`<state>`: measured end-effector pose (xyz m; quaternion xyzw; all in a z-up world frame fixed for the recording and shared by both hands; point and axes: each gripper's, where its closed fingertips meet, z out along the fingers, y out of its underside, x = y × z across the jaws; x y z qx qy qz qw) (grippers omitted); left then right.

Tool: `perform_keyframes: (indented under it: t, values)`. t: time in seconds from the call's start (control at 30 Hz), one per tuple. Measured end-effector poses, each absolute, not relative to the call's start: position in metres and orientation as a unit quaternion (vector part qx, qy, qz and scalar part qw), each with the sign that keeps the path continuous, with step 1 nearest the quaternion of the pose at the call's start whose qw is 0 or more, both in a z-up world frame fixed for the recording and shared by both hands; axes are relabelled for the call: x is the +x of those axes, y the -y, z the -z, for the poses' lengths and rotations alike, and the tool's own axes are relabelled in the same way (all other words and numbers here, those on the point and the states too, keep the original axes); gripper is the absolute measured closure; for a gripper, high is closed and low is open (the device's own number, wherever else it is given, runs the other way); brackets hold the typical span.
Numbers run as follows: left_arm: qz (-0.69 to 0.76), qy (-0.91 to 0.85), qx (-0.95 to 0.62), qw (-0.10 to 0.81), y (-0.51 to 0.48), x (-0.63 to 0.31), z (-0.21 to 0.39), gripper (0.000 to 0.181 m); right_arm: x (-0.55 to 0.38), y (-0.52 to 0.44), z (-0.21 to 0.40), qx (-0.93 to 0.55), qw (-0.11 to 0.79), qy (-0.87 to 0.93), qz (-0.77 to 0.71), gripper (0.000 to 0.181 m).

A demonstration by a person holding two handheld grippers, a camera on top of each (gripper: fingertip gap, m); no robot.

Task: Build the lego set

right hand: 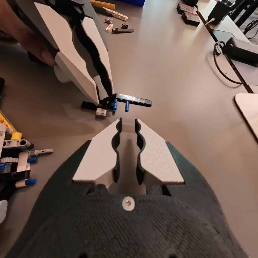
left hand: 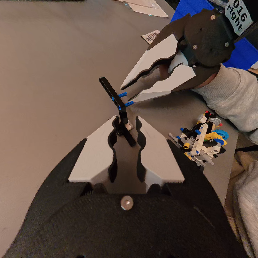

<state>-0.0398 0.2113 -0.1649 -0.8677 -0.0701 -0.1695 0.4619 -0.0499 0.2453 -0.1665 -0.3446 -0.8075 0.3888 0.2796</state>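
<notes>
A black bent beam (left hand: 110, 92) carries two blue pins (left hand: 122, 94) on its side. My left gripper (left hand: 126, 118) is closed on its short end, where a small grey-white piece (left hand: 129, 126) sits. The long end sticks out past the fingertips, low over the table. In the right wrist view the beam (right hand: 134, 99) lies crosswise, its pins (right hand: 126, 106) pointing at my right gripper (right hand: 128, 119). That gripper is slightly open, empty and just short of the pins. It also shows in the left wrist view (left hand: 125, 94). A partly built yellow, white and black model (left hand: 201, 141) lies to the right.
Loose yellow and white beams (right hand: 118, 15) and small dark parts (right hand: 122, 30) lie farther back. A blue bin (left hand: 195, 8) and papers (left hand: 146, 8) are at the far edge. Black boxes (right hand: 188, 12), cables (right hand: 217, 62) and a white board (right hand: 248, 111) are on the right. There is about 4 cm between the tips of the two grippers.
</notes>
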Motion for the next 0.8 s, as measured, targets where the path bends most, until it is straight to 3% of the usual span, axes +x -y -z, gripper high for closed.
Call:
perform_keyframes:
  t: [0.03, 0.8]
  values:
    - [0.173, 0.073, -0.866, 0.463, -0.211, -0.04, 0.165, 0.157, -0.05, -0.247, 0.166, -0.349, 0.279, 0.805, -0.391, 0.164]
    - [0.182, 0.107, -0.85, 0.484, -0.212, -0.049, 0.159, 0.159, -0.058, -0.26, 0.159, -0.392, 0.286, 0.774, -0.407, 0.164]
